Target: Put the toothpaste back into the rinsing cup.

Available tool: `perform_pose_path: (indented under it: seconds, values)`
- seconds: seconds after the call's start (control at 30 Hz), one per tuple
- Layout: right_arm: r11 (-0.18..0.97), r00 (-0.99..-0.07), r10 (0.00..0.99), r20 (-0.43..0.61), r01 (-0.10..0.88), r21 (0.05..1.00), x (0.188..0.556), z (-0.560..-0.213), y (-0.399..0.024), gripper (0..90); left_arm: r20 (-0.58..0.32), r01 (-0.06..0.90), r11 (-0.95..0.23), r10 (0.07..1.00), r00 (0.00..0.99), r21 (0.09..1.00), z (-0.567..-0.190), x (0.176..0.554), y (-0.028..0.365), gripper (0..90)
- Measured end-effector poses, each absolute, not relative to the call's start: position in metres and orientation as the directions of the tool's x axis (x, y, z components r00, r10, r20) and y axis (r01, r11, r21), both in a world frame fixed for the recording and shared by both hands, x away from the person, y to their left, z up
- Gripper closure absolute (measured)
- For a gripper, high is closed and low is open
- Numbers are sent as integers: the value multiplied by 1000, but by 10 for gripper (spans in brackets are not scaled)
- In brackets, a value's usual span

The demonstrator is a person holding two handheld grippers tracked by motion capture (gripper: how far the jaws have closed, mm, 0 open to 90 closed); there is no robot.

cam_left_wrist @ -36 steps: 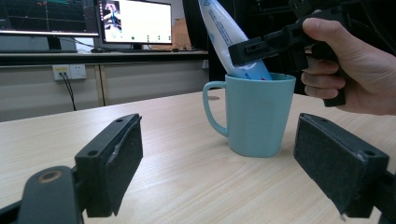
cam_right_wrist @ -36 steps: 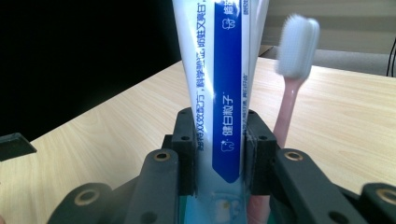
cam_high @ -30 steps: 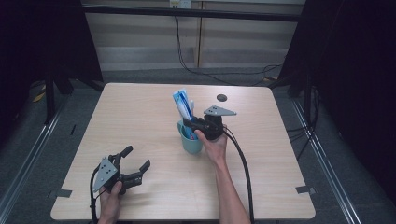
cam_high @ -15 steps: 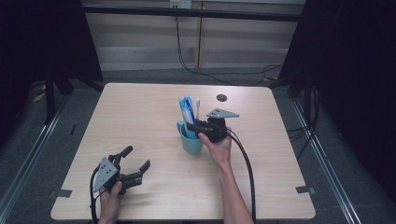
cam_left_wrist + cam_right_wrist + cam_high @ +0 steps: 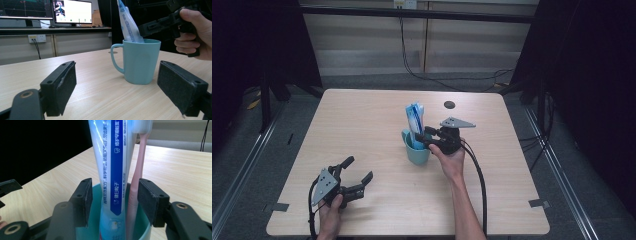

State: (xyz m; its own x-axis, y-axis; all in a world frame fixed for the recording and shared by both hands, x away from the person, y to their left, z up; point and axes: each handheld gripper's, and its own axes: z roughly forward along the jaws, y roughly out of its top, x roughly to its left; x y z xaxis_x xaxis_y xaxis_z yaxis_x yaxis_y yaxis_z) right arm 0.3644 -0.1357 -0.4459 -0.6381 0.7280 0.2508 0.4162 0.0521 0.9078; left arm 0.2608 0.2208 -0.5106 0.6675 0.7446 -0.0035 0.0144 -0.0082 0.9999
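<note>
Two grippers are at work on your desk [image 5: 377,115], a big wooden top with a small dark hole [image 5: 449,104] near its far edge. Next in size is the blue mug [image 5: 417,151], which stands near the middle of the desk. A toothpaste tube [image 5: 414,119] stands up in the mug, and a pink toothbrush [image 5: 138,157] leans just beside it.

Your right gripper [image 5: 421,141] sits at the mug's rim. Its jaws are apart, one on each side of the tube and brush, and they don't seem to squeeze either one.

Your left gripper [image 5: 358,175] rests near the desk's near left corner, well apart from the mug, with its jaws spread wide and nothing between them.

It looks like both things are in the mug now. What is left is to pull your right gripper away.
</note>
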Motion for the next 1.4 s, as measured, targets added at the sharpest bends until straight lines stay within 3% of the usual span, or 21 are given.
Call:
perform_pose_path:
  seconds: [0.23,0.57,1.4]
  values:
    - [46,-628,739,245,410,911,359,-439,-141,354,-2,14,-10,744,668,1000,-511,261,221,158]
    - [49,-604,766,219,395,918,351,-432,-152,281,-2,14,-10,745,667,1000,-511,261,221,158]
    - [25,-534,824,190,369,929,321,-427,-189,207,-2,15,-10,744,668,1000,-511,261,221,159]
